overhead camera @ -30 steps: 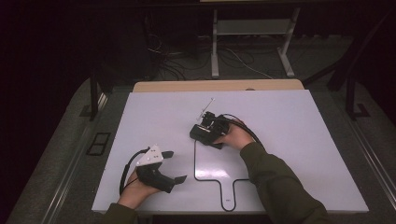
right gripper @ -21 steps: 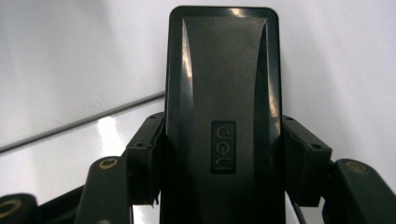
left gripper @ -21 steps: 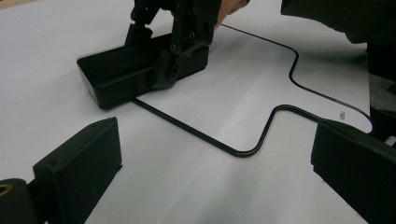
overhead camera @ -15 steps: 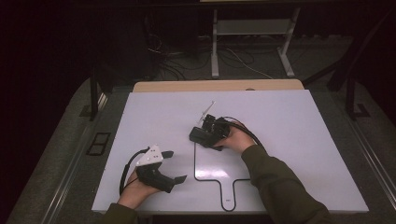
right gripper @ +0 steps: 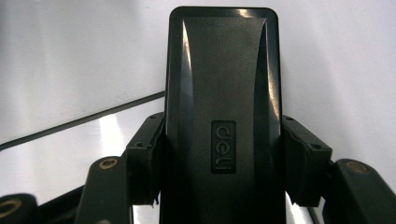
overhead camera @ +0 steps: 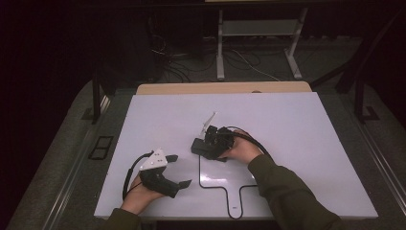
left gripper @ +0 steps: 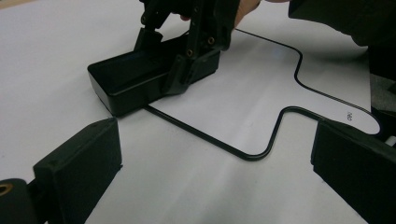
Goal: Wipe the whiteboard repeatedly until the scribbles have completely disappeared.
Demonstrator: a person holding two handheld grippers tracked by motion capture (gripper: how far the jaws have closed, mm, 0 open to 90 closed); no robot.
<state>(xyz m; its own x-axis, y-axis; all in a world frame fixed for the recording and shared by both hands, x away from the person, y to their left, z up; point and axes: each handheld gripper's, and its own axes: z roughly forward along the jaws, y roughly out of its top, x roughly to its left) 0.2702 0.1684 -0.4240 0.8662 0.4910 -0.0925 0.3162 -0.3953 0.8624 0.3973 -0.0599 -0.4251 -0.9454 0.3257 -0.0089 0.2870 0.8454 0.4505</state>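
A: What is hard to make out here?

B: In the high view the right gripper (overhead camera: 207,145) and the black tray (overhead camera: 200,146) it holds run together into one dark lump, so the tray's outline is hard to read there. A thin pale rod (overhead camera: 209,120) sticks up and away from that lump; I cannot tell what it is, possibly part of the gripper. In the right gripper view the tray's (right gripper: 223,112) near end is cut off by the lower edge.

A: And the surroundings?

B: A white table (overhead camera: 297,129) bears a black outline (overhead camera: 225,189) shaped like a board with a handle. Beyond the table stand a metal frame (overhead camera: 258,33) and loose cables on a dark floor. Nothing lies between the two grippers except bare table and that outline.

A: The jaws?

B: The right gripper's (right gripper: 223,163) jaws are clamped on the tray's two long sides, with the "deli" mark (right gripper: 223,147) between them. The left gripper (overhead camera: 178,170) rests near the table's front left, its jaws wide apart with nothing between them; its own view shows them at either lower corner (left gripper: 224,172).

A: Where does the tray sit, and which way does it run?

B: At the outline's far left corner, near mid-table. Seen from the left gripper (left gripper: 135,81), it touches the table. Its long axis follows the right gripper's line, free end pointing to the table's left.
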